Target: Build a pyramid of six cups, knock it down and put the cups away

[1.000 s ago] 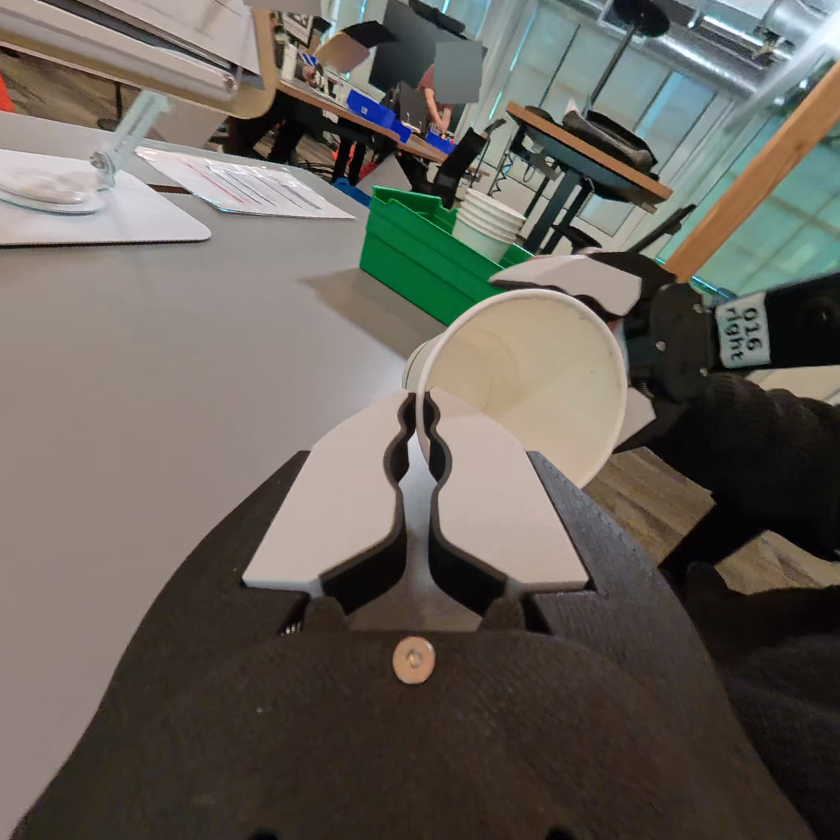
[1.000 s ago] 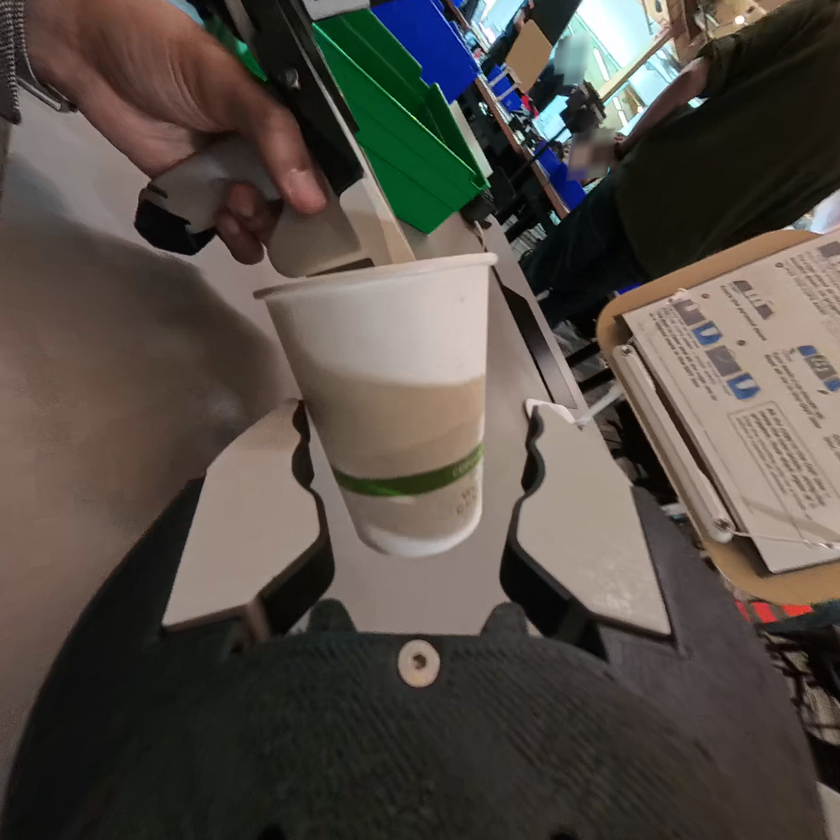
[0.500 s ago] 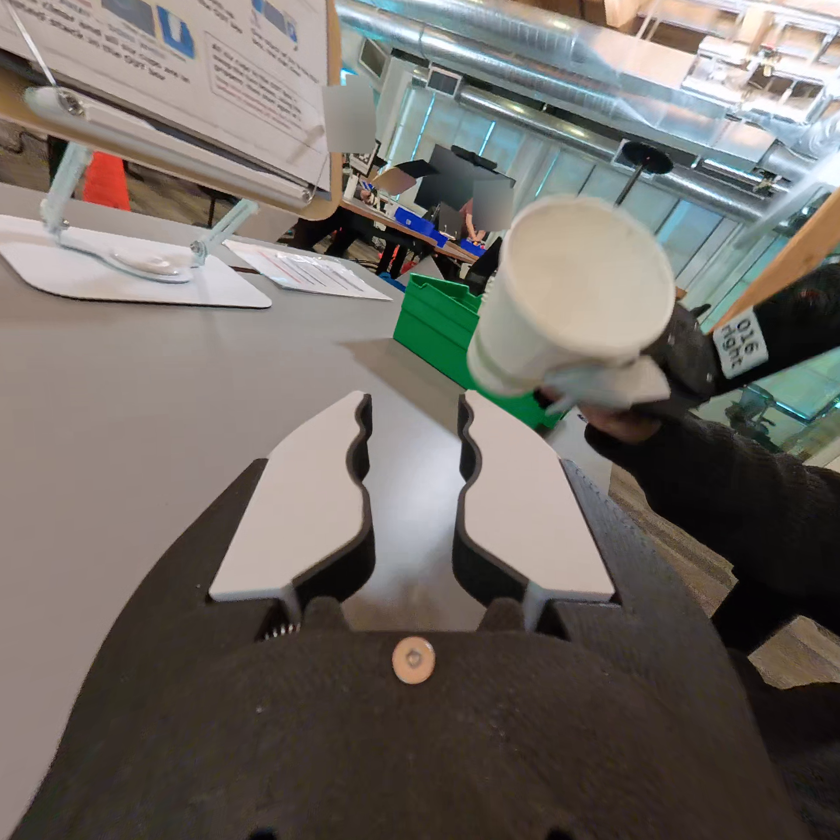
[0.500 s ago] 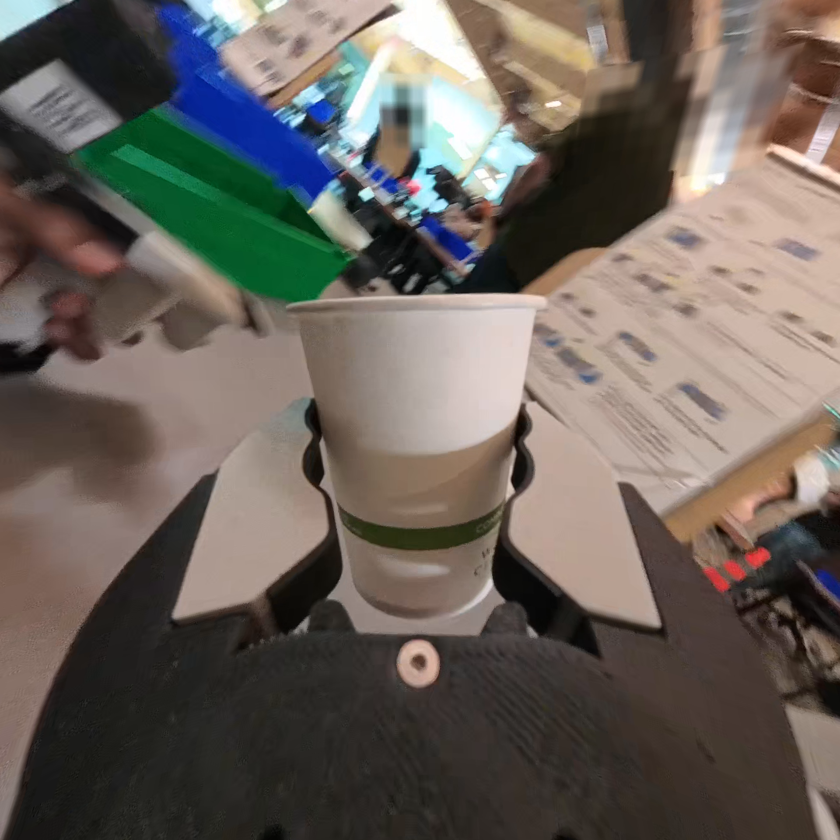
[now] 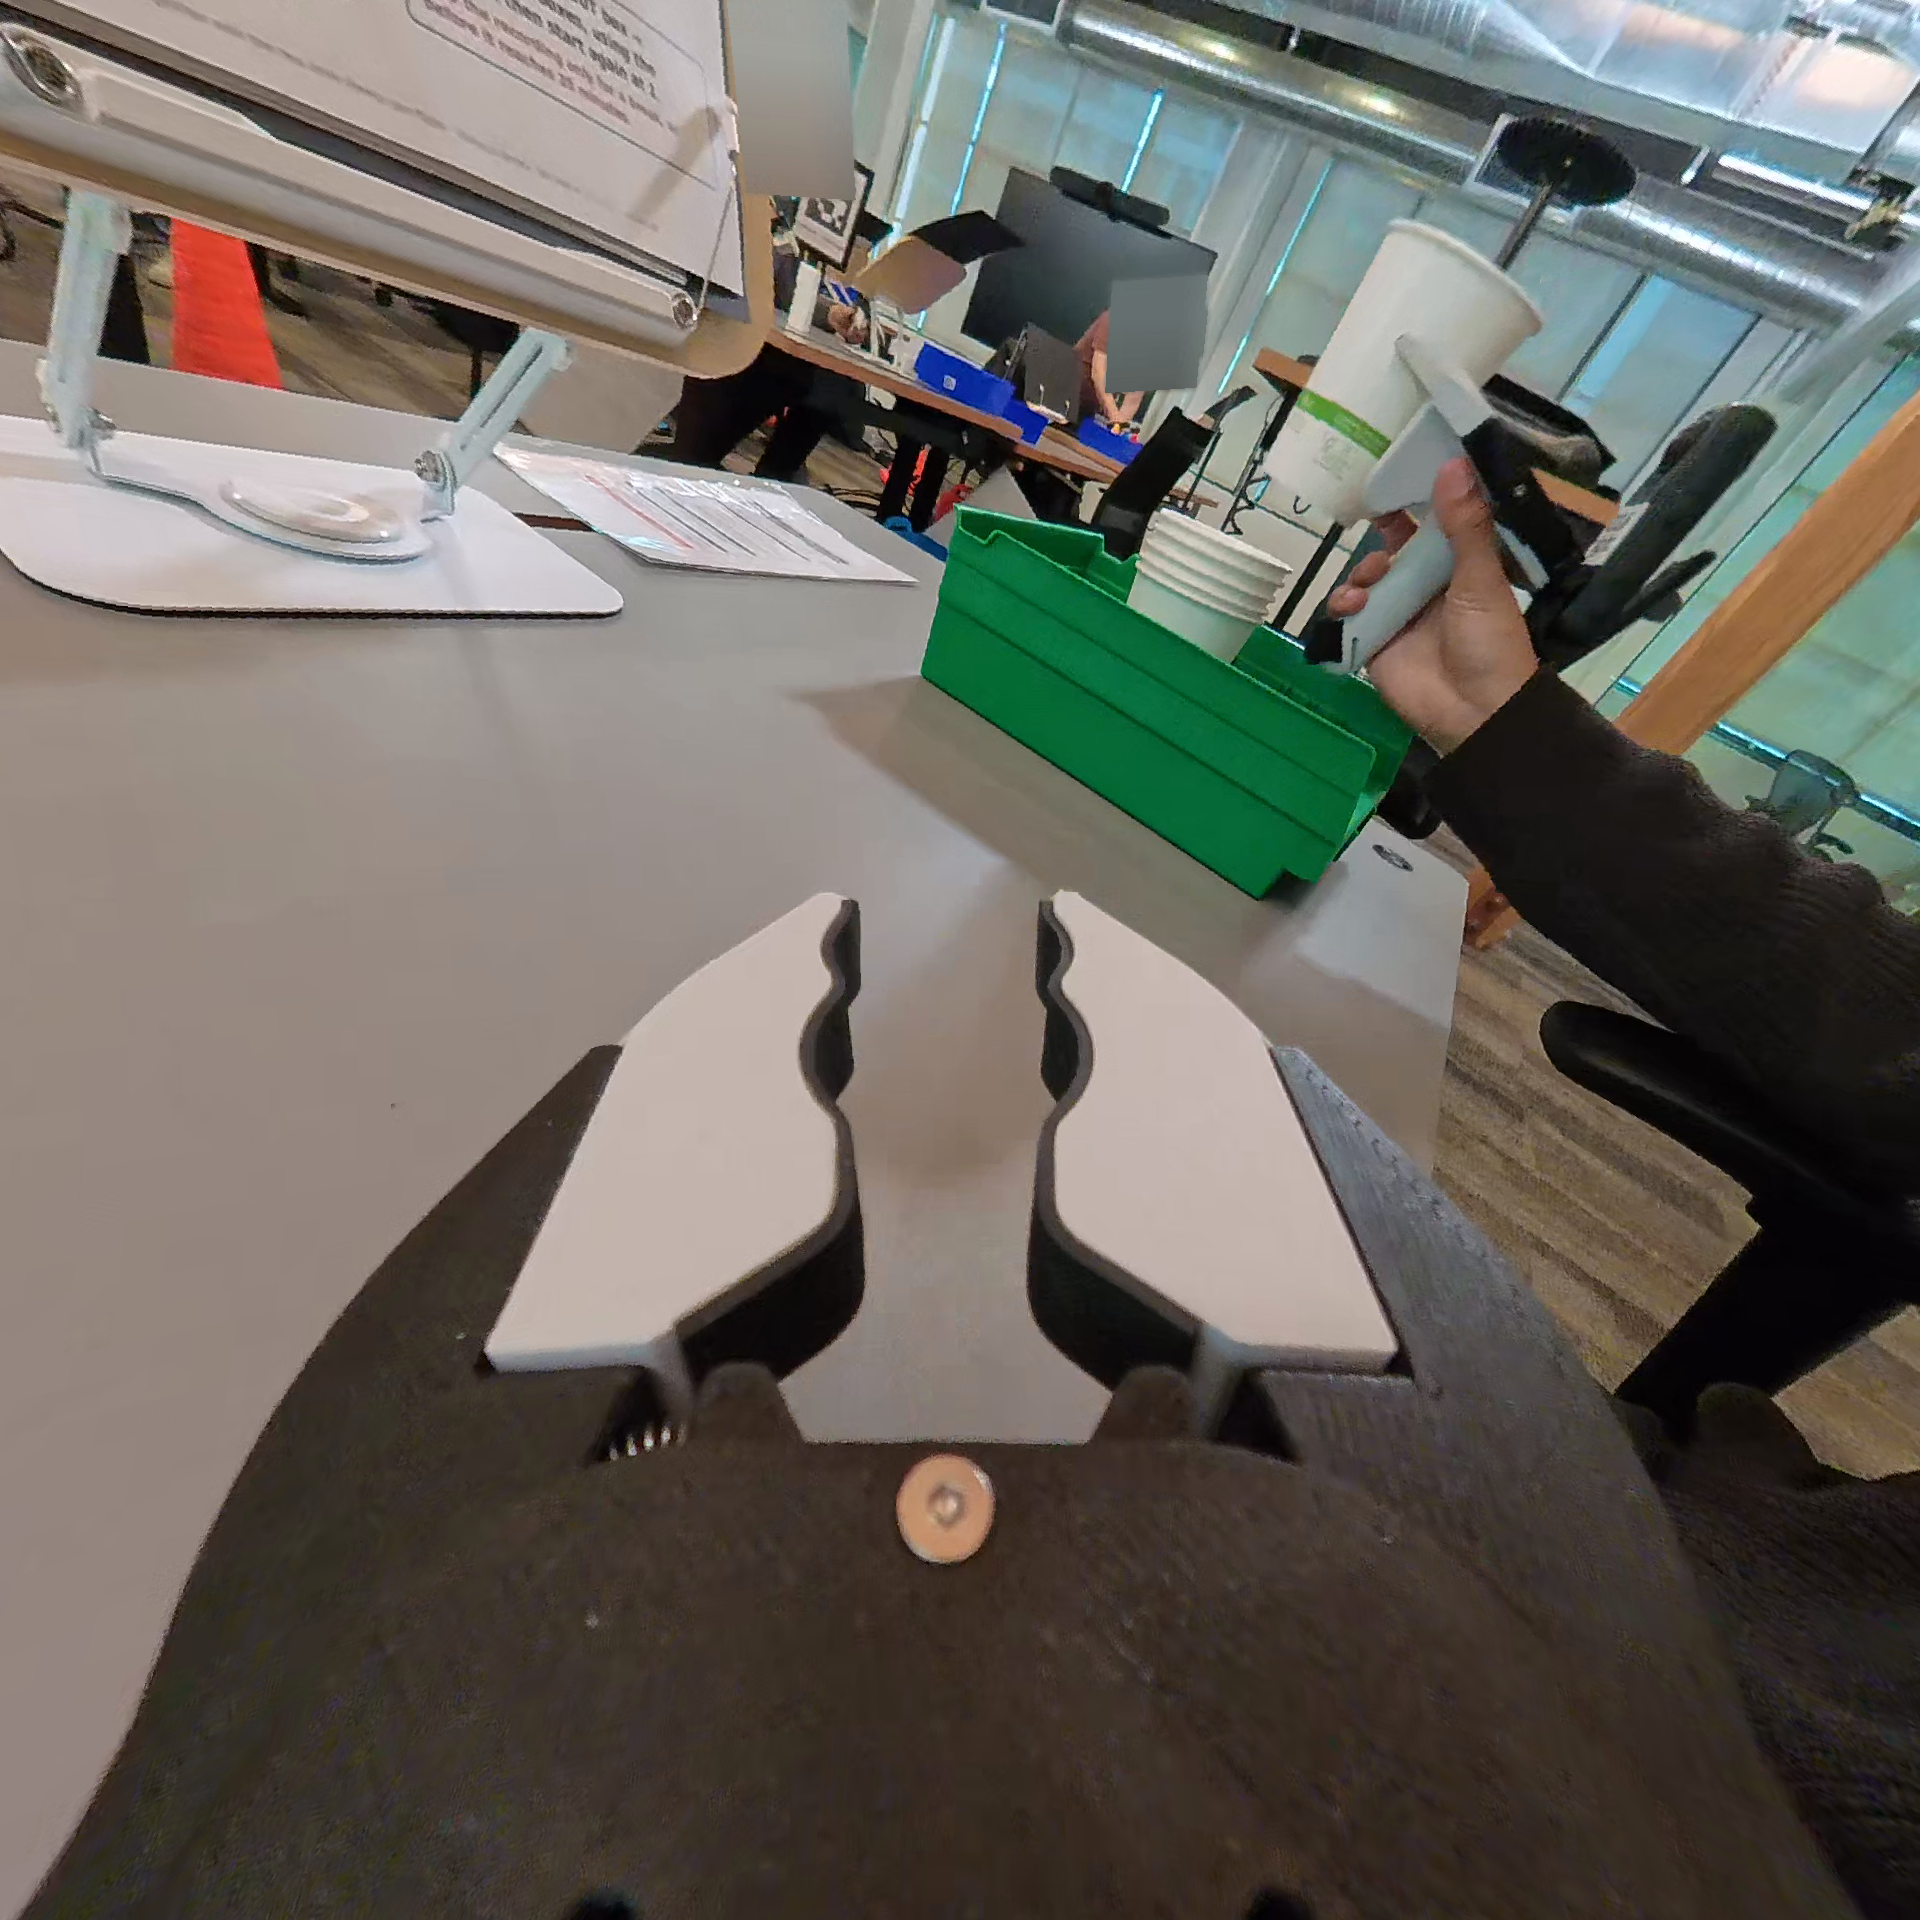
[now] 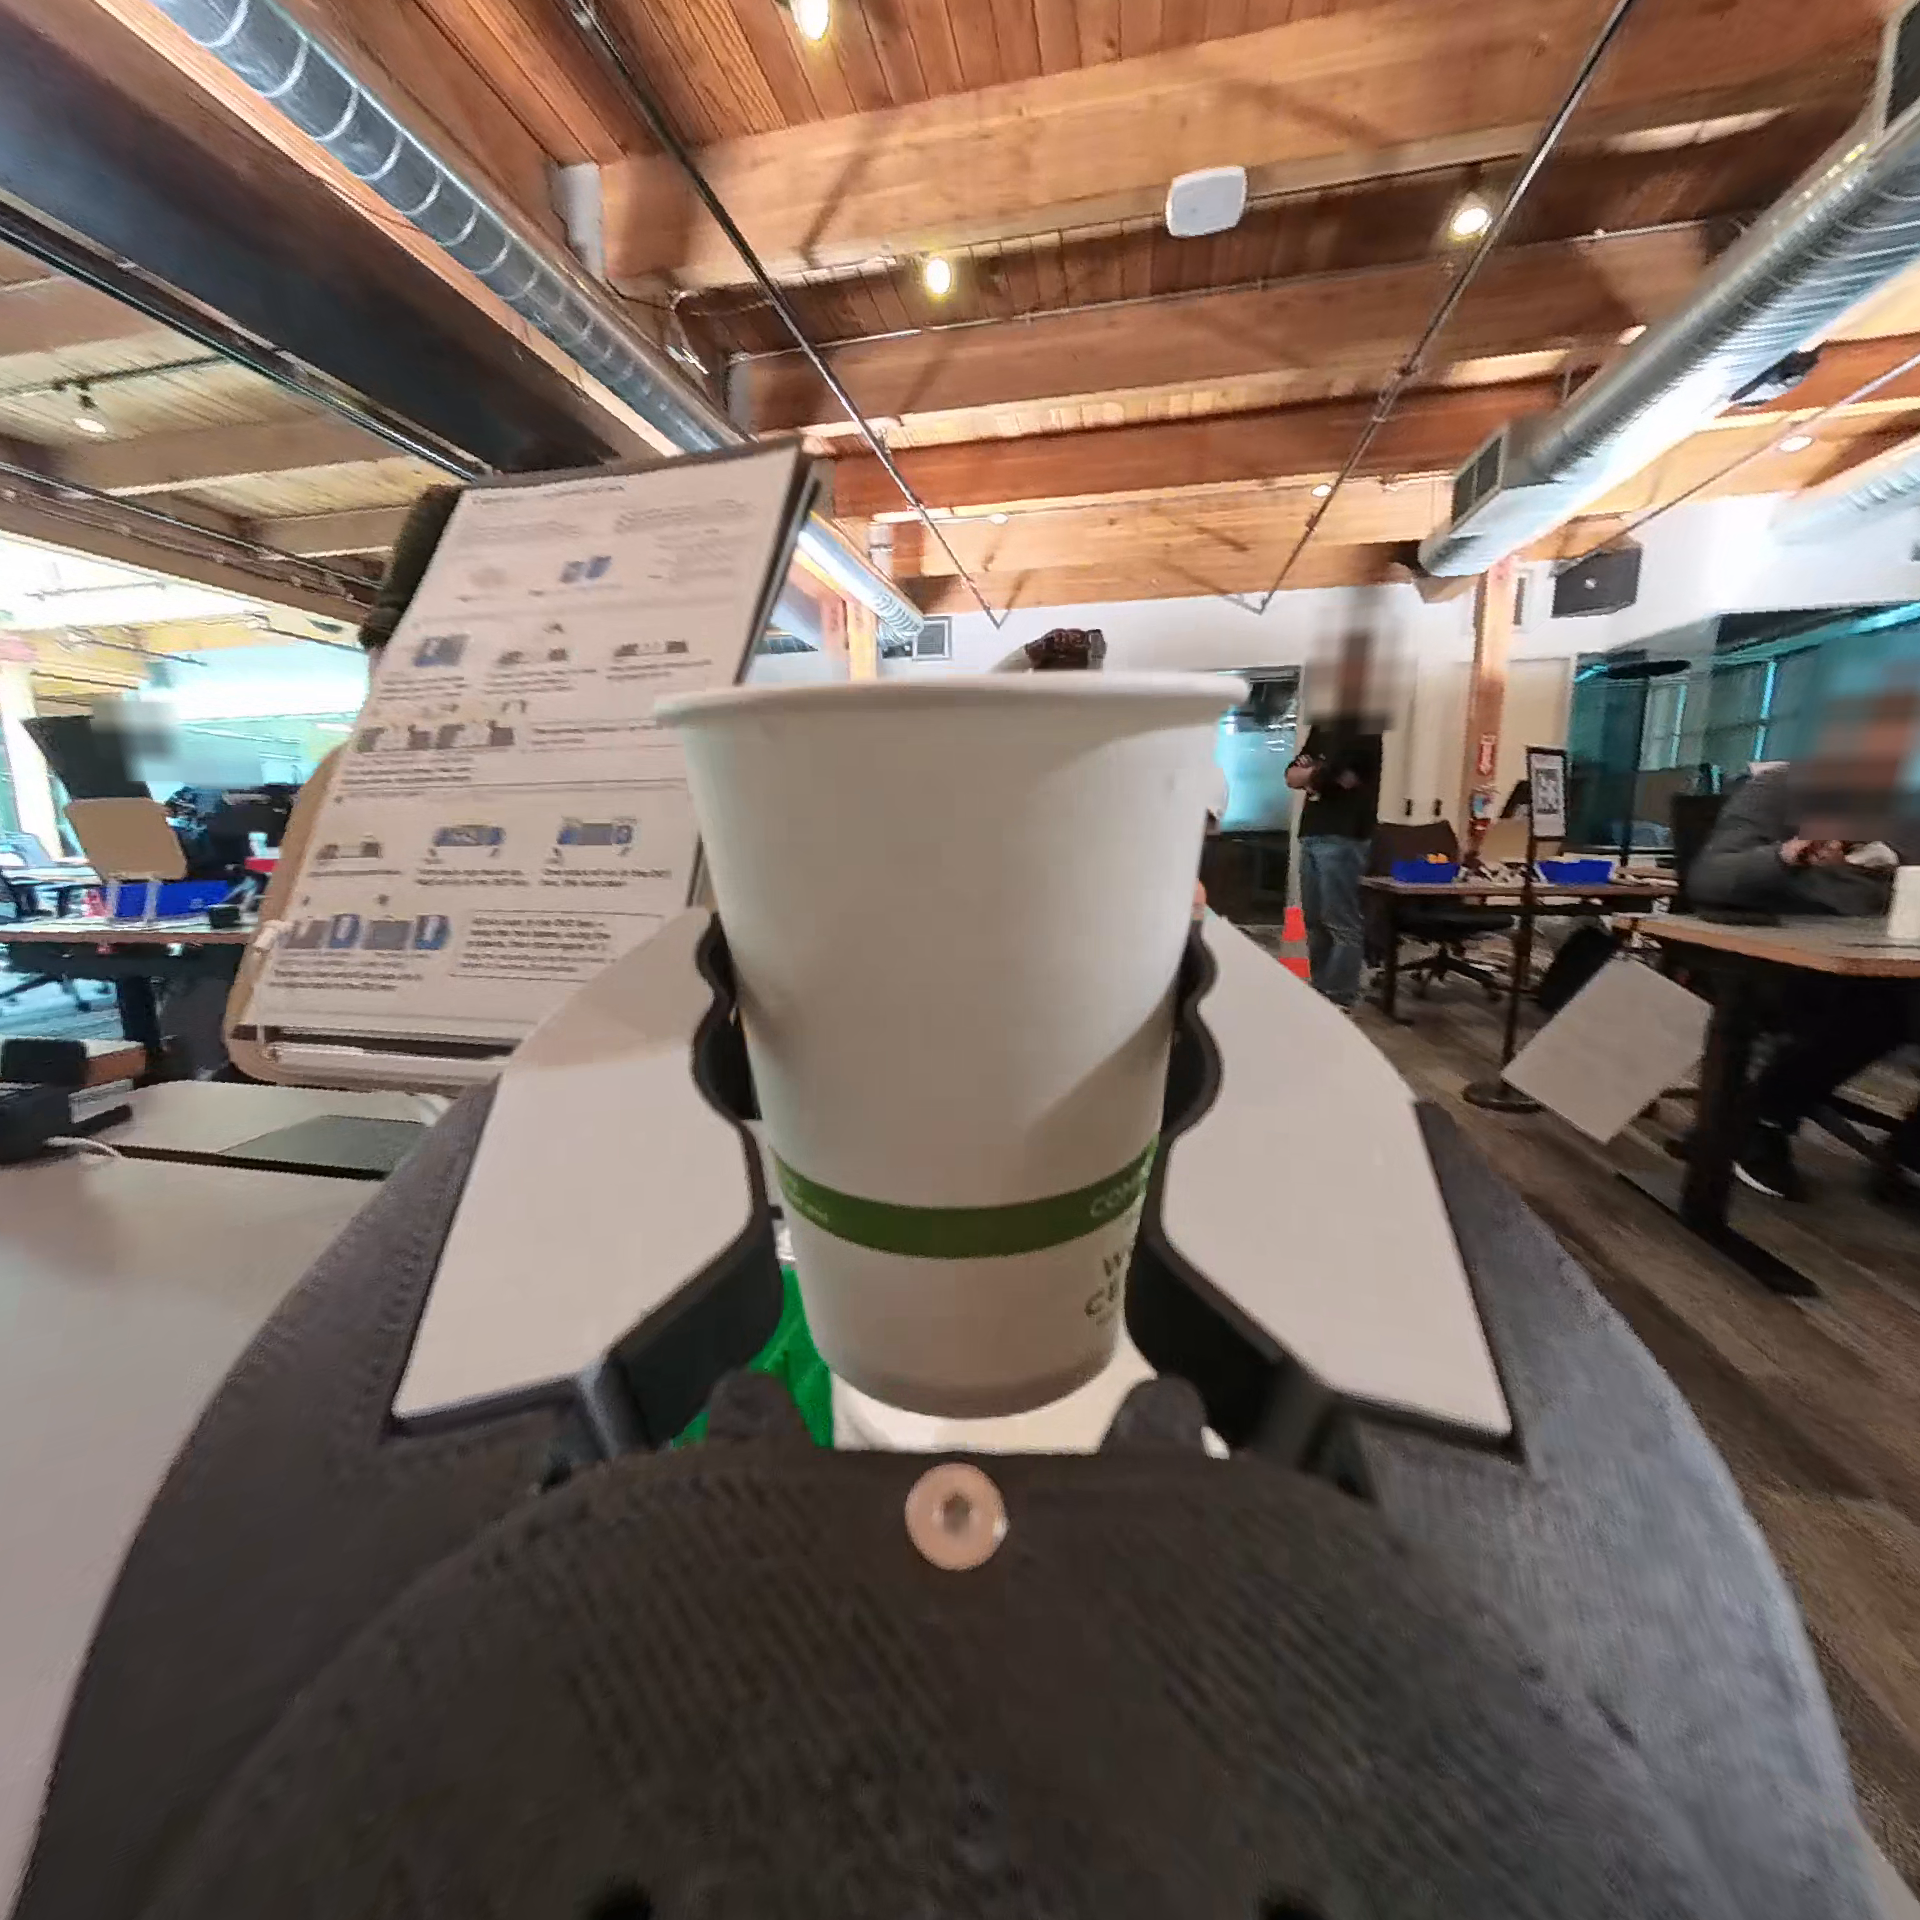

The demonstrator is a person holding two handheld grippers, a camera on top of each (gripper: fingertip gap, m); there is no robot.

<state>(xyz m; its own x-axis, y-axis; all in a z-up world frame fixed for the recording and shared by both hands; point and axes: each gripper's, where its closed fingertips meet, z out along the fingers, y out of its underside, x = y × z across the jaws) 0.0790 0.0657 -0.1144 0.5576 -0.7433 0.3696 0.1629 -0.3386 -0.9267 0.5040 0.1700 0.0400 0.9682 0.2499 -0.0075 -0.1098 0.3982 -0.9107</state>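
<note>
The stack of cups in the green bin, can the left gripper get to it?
Probably yes. The left gripper is open and holds nothing, and only bare grey table lies between it and the green bin. The stack of cups stands above the bin wall, uncovered.

grey table (image 5: 416,831) | green bin (image 5: 1143,717) with stacked cups (image 5: 1205,582) | tilted instruction board (image 6: 520,790)

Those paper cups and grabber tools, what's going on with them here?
A person holds a hand-held gripper in each hand. The right hand-held gripper is shut on a white paper cup with a green band, held upright in the air above a green bin that has a stack of cups in it. The left hand-held gripper is open and holds nothing, above the grey table.
</note>
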